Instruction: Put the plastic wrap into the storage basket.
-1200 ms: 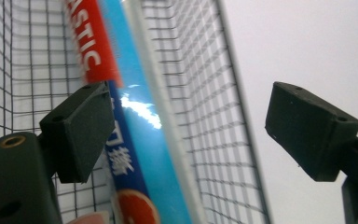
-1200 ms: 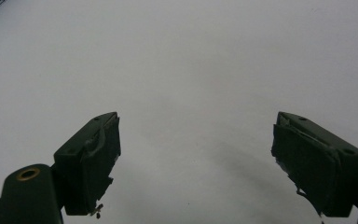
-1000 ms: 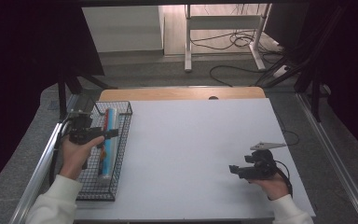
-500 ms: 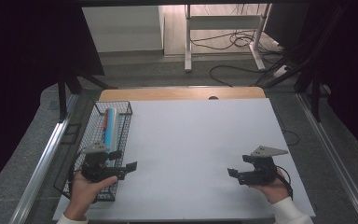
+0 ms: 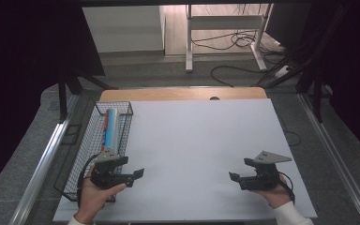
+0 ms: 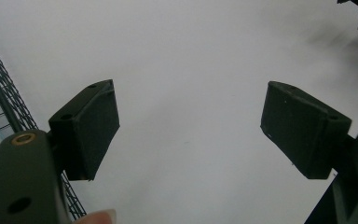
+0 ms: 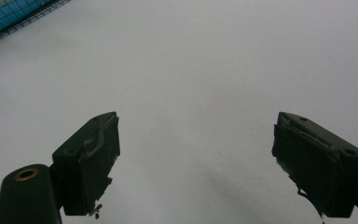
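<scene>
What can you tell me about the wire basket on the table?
The wire basket is a long, shallow tray of dark metal mesh. It lies along the left edge of the white table, lengthwise away from the person. Inside lies a blue and red tube. The left gripper is held at its near end.

The left tongs [image 6: 189,130] are spread wide with nothing between the jaws, above the white worktop [image 6: 191,56]. A wire basket [image 6: 2,100] edge lies at left. A fingertip [image 6: 98,217] shows at bottom.
</scene>
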The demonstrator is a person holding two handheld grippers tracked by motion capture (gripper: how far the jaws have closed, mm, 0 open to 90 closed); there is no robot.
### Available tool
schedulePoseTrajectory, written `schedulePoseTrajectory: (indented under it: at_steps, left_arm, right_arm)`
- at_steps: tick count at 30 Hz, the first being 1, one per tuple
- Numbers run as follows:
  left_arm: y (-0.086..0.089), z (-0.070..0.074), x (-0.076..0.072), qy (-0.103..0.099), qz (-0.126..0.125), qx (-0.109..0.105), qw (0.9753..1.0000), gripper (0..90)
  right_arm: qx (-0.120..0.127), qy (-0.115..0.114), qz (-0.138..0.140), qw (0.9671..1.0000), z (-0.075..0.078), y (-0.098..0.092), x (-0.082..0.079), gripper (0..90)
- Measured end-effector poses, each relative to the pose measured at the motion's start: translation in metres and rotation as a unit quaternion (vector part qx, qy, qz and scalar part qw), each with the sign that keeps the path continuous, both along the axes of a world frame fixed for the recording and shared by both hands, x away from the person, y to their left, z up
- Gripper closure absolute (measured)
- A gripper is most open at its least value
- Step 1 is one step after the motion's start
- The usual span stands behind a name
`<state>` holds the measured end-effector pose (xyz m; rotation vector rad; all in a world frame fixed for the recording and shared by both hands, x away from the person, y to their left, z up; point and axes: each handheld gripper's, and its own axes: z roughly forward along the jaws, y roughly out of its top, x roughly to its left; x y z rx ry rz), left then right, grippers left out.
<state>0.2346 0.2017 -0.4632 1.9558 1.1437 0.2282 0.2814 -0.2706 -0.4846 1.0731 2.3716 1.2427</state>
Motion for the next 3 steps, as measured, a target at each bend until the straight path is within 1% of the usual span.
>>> schedulePoseTrajectory:
  at_steps: [3]
  left_arm:
    - [0.0003,-0.0021,0.0003,0.005,-0.001,-0.003,1.0000,19.5]
  right_arm:
    - [0.002,-0.004,0.000,1.0000,0.0011,-0.0002,-0.0005,15.3]
